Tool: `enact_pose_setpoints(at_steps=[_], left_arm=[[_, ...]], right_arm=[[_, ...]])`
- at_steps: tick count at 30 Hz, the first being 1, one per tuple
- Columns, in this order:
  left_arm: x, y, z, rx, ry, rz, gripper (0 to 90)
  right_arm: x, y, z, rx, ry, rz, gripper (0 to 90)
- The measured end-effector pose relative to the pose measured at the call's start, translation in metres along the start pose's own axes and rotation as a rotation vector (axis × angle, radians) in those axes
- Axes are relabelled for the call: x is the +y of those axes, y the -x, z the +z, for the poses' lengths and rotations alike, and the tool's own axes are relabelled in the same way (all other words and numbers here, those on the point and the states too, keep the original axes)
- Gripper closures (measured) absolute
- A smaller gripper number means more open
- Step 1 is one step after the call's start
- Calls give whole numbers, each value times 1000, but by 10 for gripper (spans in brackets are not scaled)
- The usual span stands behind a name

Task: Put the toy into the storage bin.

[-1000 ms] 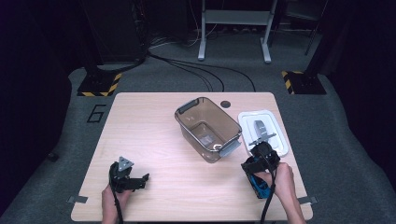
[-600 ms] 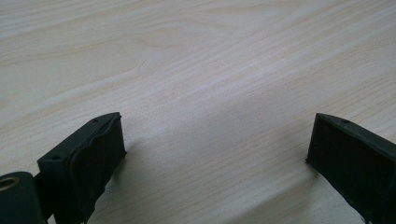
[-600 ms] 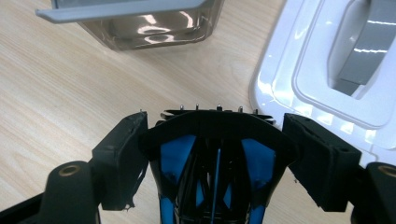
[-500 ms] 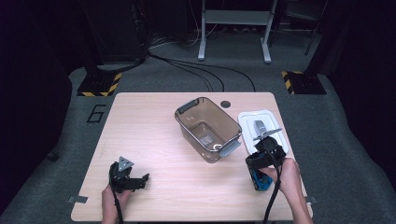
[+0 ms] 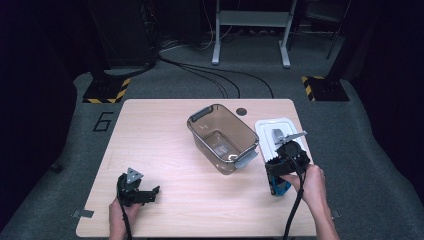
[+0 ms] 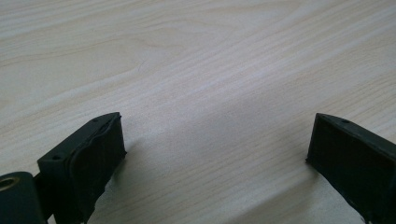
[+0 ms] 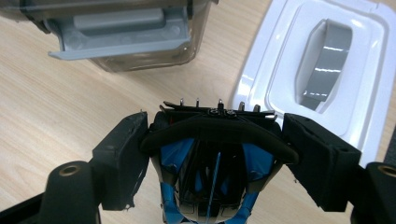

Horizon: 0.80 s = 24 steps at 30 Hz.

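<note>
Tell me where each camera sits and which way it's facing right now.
High view: above the near edge, facing forward and down on the table; both forearms, left gripper, right gripper.
Left gripper view: low, along its open jaws at bare wood.
Right gripper view: along its jaws clamping a black-and-blue object.
Shared by high and right gripper views: clear bin, white lid.

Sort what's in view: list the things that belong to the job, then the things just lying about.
Job, as it seems:
right claw, shut on the black and blue object
clear bin
white lid

Lying about:
left claw, open on bare table
floor cables
metal stand
</note>
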State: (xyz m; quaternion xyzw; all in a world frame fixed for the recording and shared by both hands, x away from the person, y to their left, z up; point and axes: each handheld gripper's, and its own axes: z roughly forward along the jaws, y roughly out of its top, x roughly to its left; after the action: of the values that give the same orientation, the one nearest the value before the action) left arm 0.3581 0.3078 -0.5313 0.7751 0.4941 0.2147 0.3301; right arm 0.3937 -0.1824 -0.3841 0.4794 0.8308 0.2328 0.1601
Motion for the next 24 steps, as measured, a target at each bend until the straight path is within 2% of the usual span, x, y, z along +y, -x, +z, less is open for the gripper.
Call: enact_pose_setpoints(at_steps=[9, 18, 21, 24], left_arm=[[0, 0, 0, 0, 0, 0, 39], [0, 0, 0, 0, 0, 0, 39], [0, 0, 0, 0, 0, 0, 39], [0, 0, 0, 0, 0, 0, 39]], right_arm=[[10, 9, -5, -10, 13, 2, 244], [29, 17, -7, -24, 27, 3, 244], [34, 20, -7, -40, 56, -9, 244], [40, 22, -5, -44, 58, -2, 244]])
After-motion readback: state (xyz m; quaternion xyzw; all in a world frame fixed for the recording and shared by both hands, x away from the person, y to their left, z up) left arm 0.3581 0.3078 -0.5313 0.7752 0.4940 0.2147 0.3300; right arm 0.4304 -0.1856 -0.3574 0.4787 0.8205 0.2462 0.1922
